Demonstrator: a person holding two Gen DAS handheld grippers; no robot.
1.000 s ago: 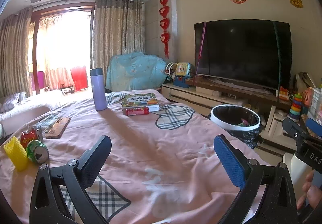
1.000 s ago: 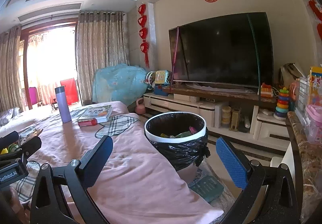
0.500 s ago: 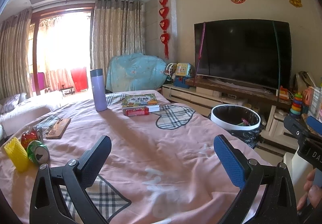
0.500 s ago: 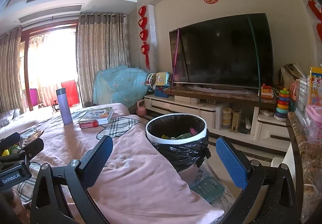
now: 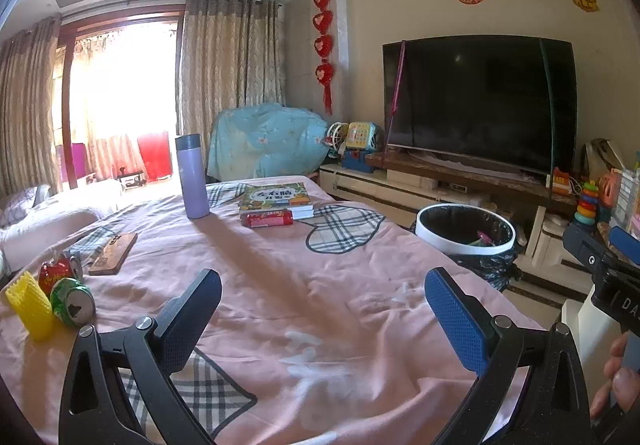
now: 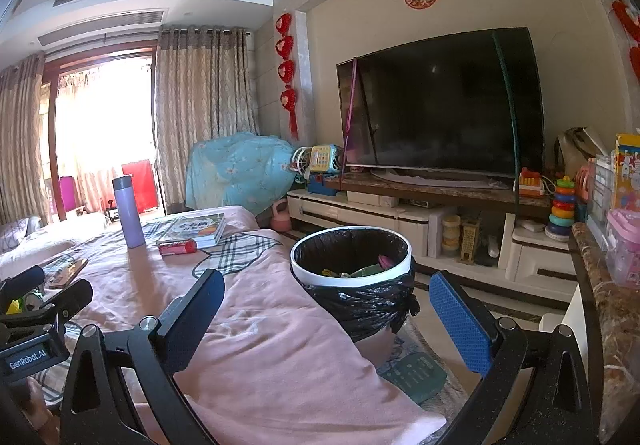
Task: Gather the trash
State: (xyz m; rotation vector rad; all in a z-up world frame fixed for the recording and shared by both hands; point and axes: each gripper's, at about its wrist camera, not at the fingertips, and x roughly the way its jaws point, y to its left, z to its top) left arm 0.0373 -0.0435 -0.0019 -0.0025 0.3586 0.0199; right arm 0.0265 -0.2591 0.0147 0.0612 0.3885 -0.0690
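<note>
A white-rimmed trash bin (image 6: pixel 351 269) with a black liner stands on the floor beside the table and holds some scraps; it also shows in the left wrist view (image 5: pixel 465 231). On the pink cloth lie a green crushed can (image 5: pixel 73 301), a red crumpled wrapper (image 5: pixel 56 271), a yellow foam net (image 5: pixel 29 304) and a red can (image 5: pixel 267 219) lying by a book. My left gripper (image 5: pixel 322 319) is open and empty above the cloth. My right gripper (image 6: pixel 326 319) is open and empty, near the bin.
A purple flask (image 5: pixel 192 176) stands at the far side of the table, next to a stack of books (image 5: pixel 276 197). A wooden block (image 5: pixel 113 254) lies at the left. A TV (image 6: pixel 440 109) on a low cabinet stands behind the bin.
Both grippers have hardly moved; the right wrist view has shifted slightly. Nothing was taken hold of or let go.
</note>
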